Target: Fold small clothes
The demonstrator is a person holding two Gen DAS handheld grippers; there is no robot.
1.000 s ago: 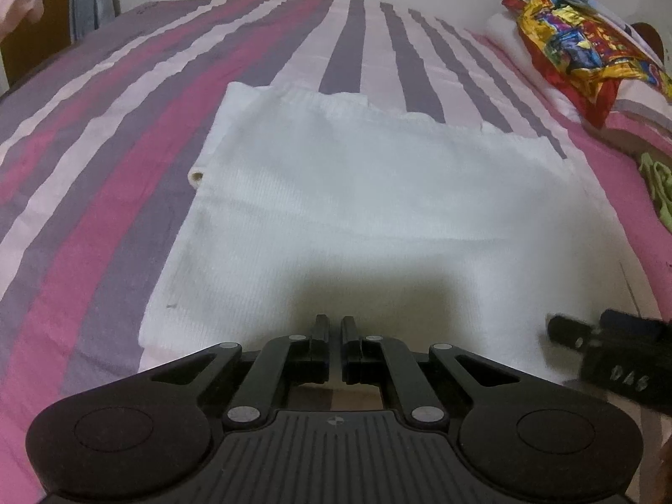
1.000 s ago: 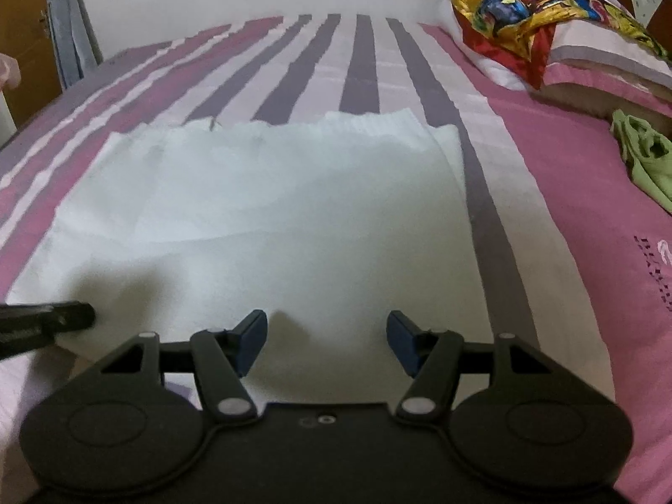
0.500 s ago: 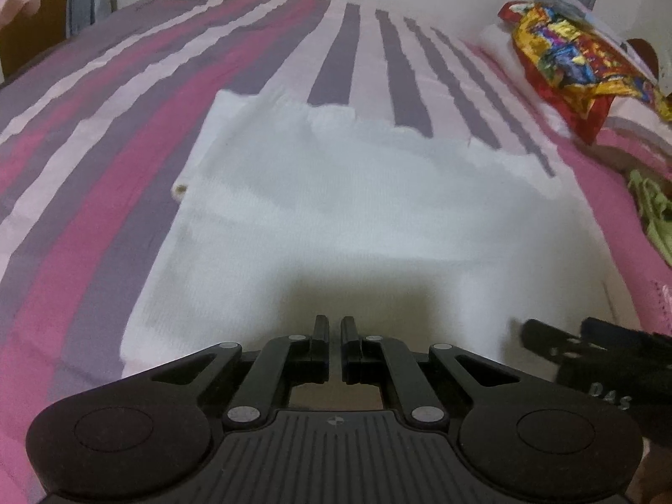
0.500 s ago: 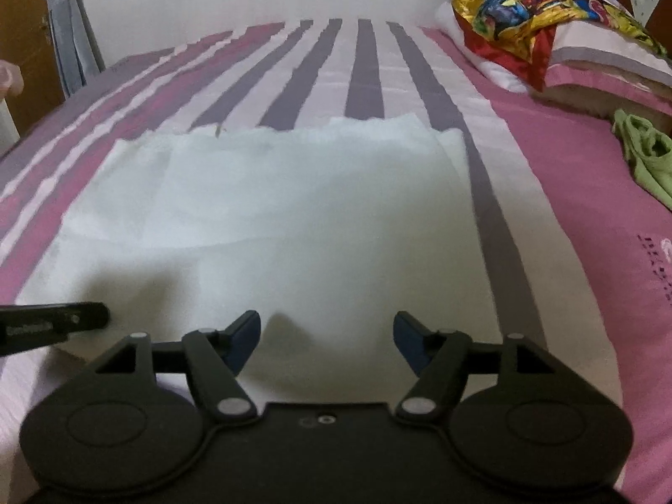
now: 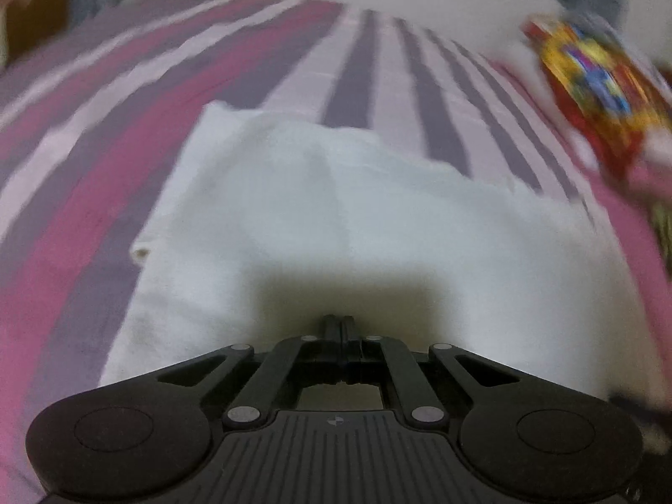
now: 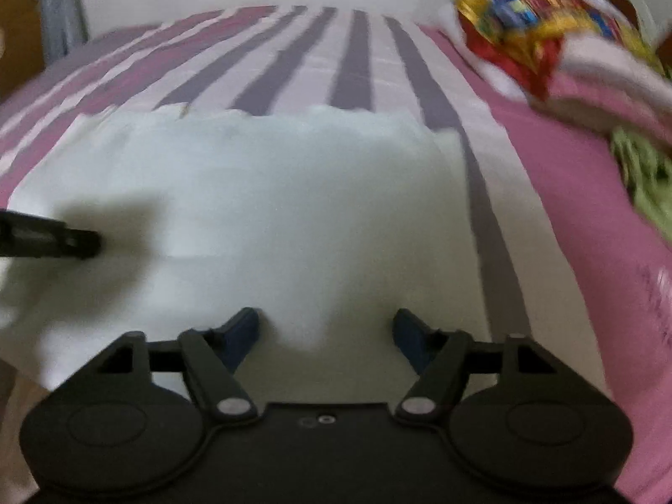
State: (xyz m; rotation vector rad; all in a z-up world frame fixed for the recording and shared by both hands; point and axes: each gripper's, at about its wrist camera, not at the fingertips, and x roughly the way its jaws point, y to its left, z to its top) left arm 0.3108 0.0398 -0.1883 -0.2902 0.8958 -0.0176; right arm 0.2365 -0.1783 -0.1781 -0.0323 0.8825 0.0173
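Note:
A white cloth (image 5: 336, 218) lies spread flat on the striped bed; it also shows in the right wrist view (image 6: 273, 210). My left gripper (image 5: 340, 323) is shut at the cloth's near edge, and I cannot tell whether fabric is pinched between the fingers. It appears from the left in the right wrist view (image 6: 80, 243). My right gripper (image 6: 325, 327) is open and empty over the near edge of the cloth, with blue fingertips (image 6: 243, 327) wide apart.
The bed has a pink, purple and white striped sheet (image 6: 357, 63). A pillow with a colourful red and yellow cover (image 6: 525, 8) lies at the far right. A green garment (image 6: 642, 176) lies at the right edge.
Both grippers have moved forward and the views are blurred by motion. The left gripper now reaches farther over the cloth in the right wrist view. Jaw states are unchanged.

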